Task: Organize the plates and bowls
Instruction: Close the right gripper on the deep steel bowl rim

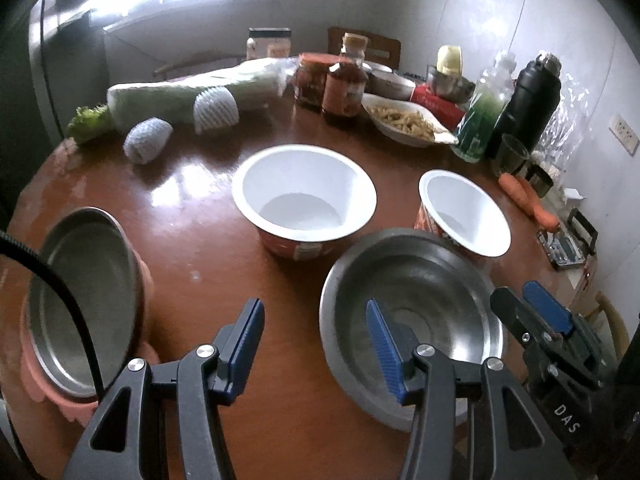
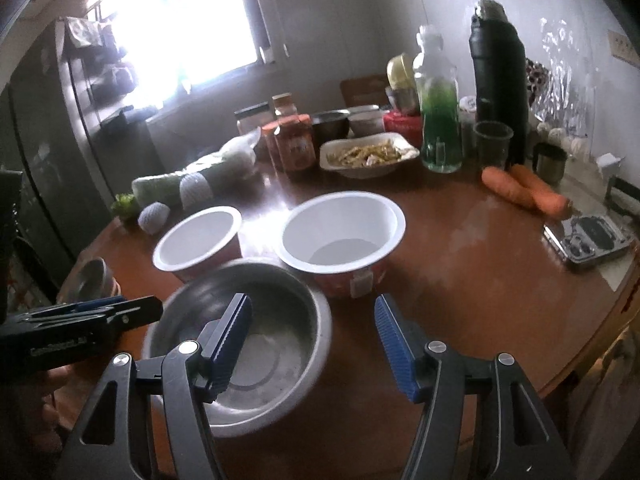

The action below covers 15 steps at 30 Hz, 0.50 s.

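A large steel bowl (image 1: 412,312) (image 2: 256,344) sits on the brown round table near its front edge. Behind it stand two white-lined red paper bowls: one (image 1: 304,196) (image 2: 198,240) to the left and one (image 1: 464,212) (image 2: 340,236) to the right. A steel bowl in a pink holder (image 1: 80,300) (image 2: 94,276) stands at the far left. My left gripper (image 1: 316,344) is open and empty, its right finger over the steel bowl's left rim. My right gripper (image 2: 314,344) is open and empty, its left finger over the bowl's right side; it also shows in the left wrist view (image 1: 532,312).
At the back of the table (image 2: 480,280) stand a plate of food (image 2: 368,156), sauce jars (image 1: 344,84), a green bottle (image 2: 438,120), a black flask (image 2: 500,88), a wrapped cabbage (image 1: 192,96) and netted fruit (image 1: 148,140). Two carrots (image 2: 524,190) and a metal case (image 2: 592,240) lie right.
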{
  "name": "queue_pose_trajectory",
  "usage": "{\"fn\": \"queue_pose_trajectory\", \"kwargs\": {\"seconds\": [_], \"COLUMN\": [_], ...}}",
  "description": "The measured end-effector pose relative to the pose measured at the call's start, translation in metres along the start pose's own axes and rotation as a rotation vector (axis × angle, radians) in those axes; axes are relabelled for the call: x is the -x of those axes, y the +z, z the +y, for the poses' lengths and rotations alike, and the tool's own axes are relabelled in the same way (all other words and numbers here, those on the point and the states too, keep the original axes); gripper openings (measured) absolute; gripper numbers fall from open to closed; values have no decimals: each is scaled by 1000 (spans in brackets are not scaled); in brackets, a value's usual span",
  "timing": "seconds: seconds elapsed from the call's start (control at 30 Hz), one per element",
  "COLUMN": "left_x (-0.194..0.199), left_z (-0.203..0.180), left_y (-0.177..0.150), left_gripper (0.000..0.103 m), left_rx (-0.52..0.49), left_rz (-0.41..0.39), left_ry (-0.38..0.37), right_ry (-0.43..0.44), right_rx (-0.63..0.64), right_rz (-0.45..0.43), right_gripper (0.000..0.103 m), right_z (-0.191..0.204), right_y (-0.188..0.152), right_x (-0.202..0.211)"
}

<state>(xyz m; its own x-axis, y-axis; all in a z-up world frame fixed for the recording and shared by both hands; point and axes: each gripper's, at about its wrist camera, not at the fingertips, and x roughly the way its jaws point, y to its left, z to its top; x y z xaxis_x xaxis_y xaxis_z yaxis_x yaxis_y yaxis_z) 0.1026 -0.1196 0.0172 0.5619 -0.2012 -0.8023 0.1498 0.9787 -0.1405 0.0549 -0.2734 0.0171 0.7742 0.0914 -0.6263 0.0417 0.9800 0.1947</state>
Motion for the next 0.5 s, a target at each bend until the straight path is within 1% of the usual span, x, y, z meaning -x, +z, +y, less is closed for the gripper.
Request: {"fn": "queue_pose_trajectory", "kwargs": {"seconds": [0.2, 0.37, 0.4, 0.47, 0.5], "left_x": [-19, -31, -33, -37, -38], "left_z": [-2, 0, -1, -1, -1], "left_y": [0, 1, 2, 2, 2], "left_gripper": [53, 53, 53, 53, 53], "left_rx": [2, 14, 13, 14, 16], "left_rz": [30, 52, 55, 57, 61], "left_ry": [-6, -17, -21, -24, -24], "right_ry": [5, 19, 24, 29, 29], "right_rx": [-6, -3, -3, -3, 0], "right_rz": [48, 60, 60, 64, 66], "right_gripper": [66, 65, 65, 59, 58], "right_z": [-5, -6, -7, -6, -6], "right_y": [-6, -8, -9, -9, -10], "right_x": [-20, -29, -30, -33, -34]}}
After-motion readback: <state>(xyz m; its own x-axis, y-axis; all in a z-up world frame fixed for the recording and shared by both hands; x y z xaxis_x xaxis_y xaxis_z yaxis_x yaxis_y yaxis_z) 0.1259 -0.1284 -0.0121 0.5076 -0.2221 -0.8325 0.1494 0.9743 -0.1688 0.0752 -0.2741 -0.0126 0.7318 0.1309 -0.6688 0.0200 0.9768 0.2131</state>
